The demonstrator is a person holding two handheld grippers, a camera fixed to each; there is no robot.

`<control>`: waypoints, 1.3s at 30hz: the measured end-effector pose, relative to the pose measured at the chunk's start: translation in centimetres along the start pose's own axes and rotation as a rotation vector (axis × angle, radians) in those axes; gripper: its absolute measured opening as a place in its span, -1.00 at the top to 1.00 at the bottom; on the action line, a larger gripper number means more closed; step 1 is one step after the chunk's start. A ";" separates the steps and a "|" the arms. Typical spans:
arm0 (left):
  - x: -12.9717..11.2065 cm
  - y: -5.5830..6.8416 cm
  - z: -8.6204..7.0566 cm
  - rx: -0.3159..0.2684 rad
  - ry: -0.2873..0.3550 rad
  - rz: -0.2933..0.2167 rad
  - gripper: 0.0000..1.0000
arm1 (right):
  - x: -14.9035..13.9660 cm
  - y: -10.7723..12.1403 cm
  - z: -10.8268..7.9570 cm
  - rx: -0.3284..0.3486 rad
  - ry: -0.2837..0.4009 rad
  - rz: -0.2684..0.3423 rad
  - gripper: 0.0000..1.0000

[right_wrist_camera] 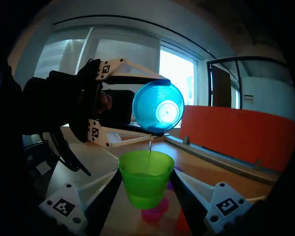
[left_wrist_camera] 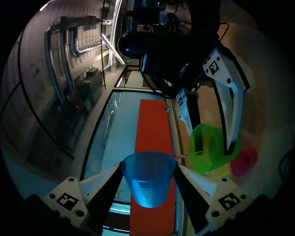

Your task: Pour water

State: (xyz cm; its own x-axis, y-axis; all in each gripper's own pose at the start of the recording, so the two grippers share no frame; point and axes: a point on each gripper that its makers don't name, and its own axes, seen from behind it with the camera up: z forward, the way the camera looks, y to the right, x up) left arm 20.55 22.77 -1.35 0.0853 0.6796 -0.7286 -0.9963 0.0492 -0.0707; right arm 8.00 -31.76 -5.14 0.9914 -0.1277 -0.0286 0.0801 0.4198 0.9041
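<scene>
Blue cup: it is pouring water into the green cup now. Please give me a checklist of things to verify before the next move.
1. Left gripper holds the blue cup, both fingers pressing its sides: ok.
2. Right gripper holds the green cup, both fingers pressing it: ok.
3. Water stream falls inside the green cup's rim: ok.
4. Green cup is upright, with room below the rim: ok.
5. Water left in the blue cup: cannot tell.
6. Free spot on the table beside the pink cup: cannot tell.
</scene>
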 end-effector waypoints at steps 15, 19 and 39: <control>-0.1 -0.5 -0.1 0.003 -0.004 0.032 -0.75 | 0.2 0.1 0.1 -0.003 0.006 -0.002 -0.76; 0.0 -0.6 -0.2 0.004 -0.003 0.038 -0.74 | 0.3 0.1 0.0 -0.004 0.008 -0.001 -0.76; 0.2 -0.3 -0.3 0.000 -0.001 0.050 -0.75 | 0.5 0.4 -0.1 -0.011 0.014 -0.002 -0.76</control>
State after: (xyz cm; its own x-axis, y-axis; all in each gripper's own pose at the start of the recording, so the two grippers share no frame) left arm 20.90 22.69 -1.64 0.0357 0.6820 -0.7305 -0.9993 0.0154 -0.0344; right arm 8.56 -31.56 -4.86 0.9925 -0.1162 -0.0368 0.0835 0.4290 0.8994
